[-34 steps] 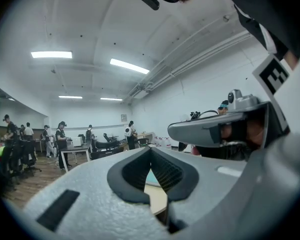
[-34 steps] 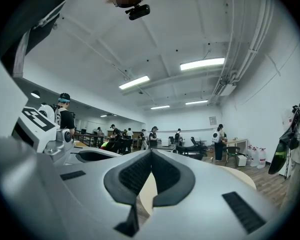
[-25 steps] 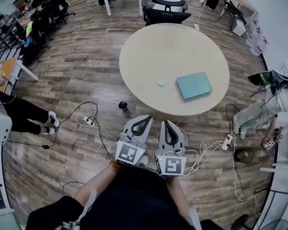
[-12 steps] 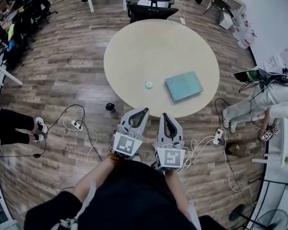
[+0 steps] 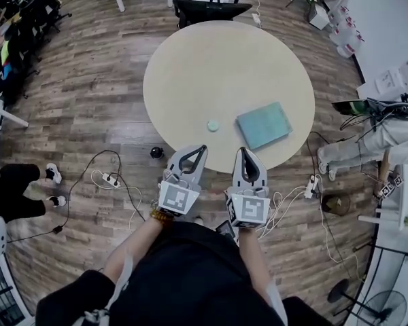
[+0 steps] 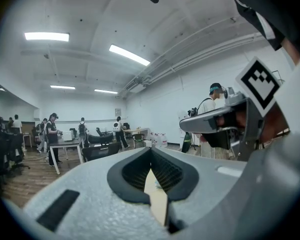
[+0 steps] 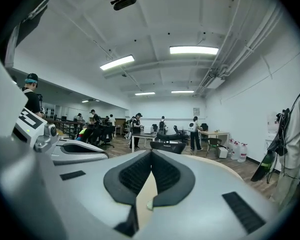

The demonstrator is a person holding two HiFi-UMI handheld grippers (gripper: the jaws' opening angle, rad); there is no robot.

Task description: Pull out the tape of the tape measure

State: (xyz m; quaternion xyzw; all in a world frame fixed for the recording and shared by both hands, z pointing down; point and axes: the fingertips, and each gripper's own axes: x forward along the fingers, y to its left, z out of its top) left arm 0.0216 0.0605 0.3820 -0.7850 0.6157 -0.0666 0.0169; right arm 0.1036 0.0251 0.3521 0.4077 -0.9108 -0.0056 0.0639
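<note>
A person in a black top (image 5: 183, 277) is standing at the 6 o'clock side of a round counter (image 5: 211, 60) and is holding two tools side by side. The left hand-held gripper (image 5: 200, 151) is pointing toward 12 o'clock. Its jaws are pressing together, with nothing in them. The right hand-held gripper (image 5: 243, 152) is sitting just beside it, at its 3 o'clock. It is clenched too and is holding nothing. Both tips are reaching the near edge of the counter.

The tape measure (image 5: 213, 125) is small, round and pale green. It is lying on the counter just past the tips, at 12 o'clock from the left one, and nothing is touching it. A flat teal pad (image 5: 263, 125) is lying near it, at its 3 o'clock.

On the wood floor (image 5: 88, 100), a white power strip (image 5: 109, 179) with cables is lying at 9 o'clock from the left tool. A black chair (image 5: 211, 5) is standing at the far 12 o'clock side of the counter.
</note>
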